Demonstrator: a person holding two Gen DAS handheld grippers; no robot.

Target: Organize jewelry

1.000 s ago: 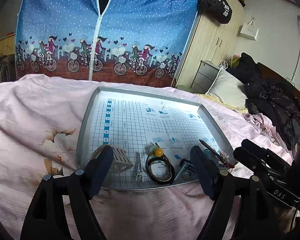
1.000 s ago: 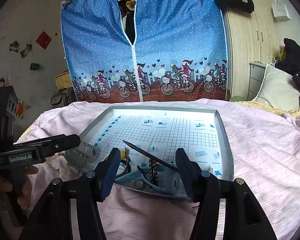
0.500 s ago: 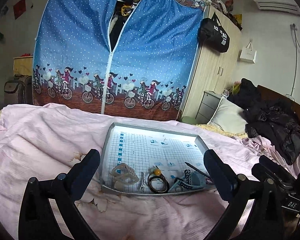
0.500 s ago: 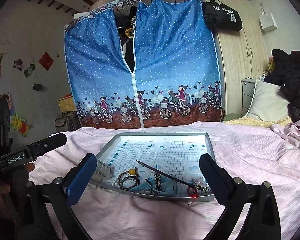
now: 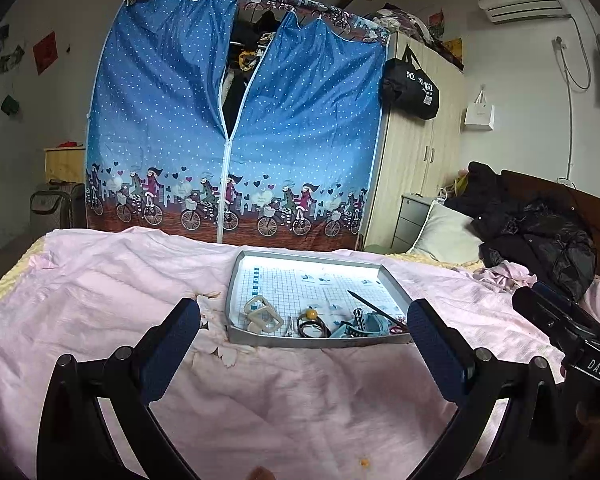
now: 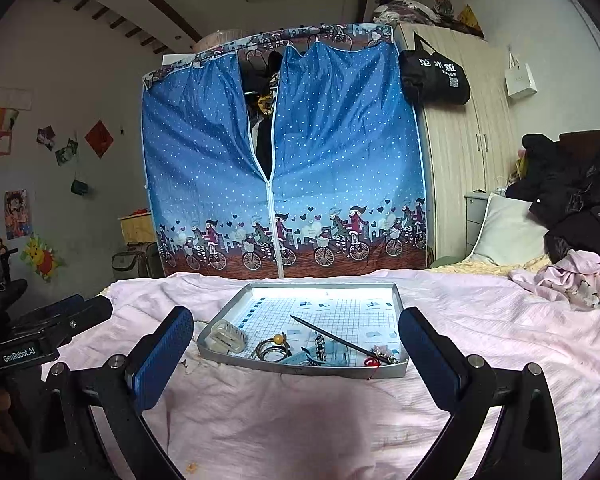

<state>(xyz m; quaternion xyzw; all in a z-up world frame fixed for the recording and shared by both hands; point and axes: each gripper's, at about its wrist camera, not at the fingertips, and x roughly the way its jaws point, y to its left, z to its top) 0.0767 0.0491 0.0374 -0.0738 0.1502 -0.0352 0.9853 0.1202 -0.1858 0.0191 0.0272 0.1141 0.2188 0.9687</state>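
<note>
Left wrist view looks along the left gripper [image 5: 300, 336], whose two dark blue-padded fingers [image 5: 172, 344] stand wide apart with nothing between them, above a pink quilt [image 5: 100, 300] spread over a bed. Ahead of the fingertips, well apart from them, a shallow grey metal tray [image 5: 236, 280] with a grid-printed liner rests on the quilt. The jewelry and hair pieces are gathered along the tray's near edge: a pale translucent square-framed hair claw [image 5: 262, 315] at the left, a small metal clip [image 5: 291, 326] just beside it, a dark hair tie with an amber bead [image 5: 310, 322] next, then a light blue toothed clip [image 5: 360, 322], and a thin dark hair stick [image 5: 374, 312] lying slantwise across the right part, its ornamented end near the right corner. At the far right of this view the black body of the other tool shows, marked DAS. Right wrist view shows the right gripper [image 6: 296, 340] with its blue pads likewise spread wide and empty, held back from the tray [image 6: 400, 368] over the quilt [image 6: 500, 340]. From here the hair claw [image 6: 226, 335] sits in the near left corner, the beaded hair tie [image 6: 272, 348] beside it, the blue clip [image 6: 312, 354] next, and the hair stick [image 6: 340, 339] reaching to a small red charm [image 6: 371, 362] at the near right edge. Behind the bed stands a blue fabric wardrobe [image 6: 320, 160] printed with cyclists, its zip partly open.
</note>
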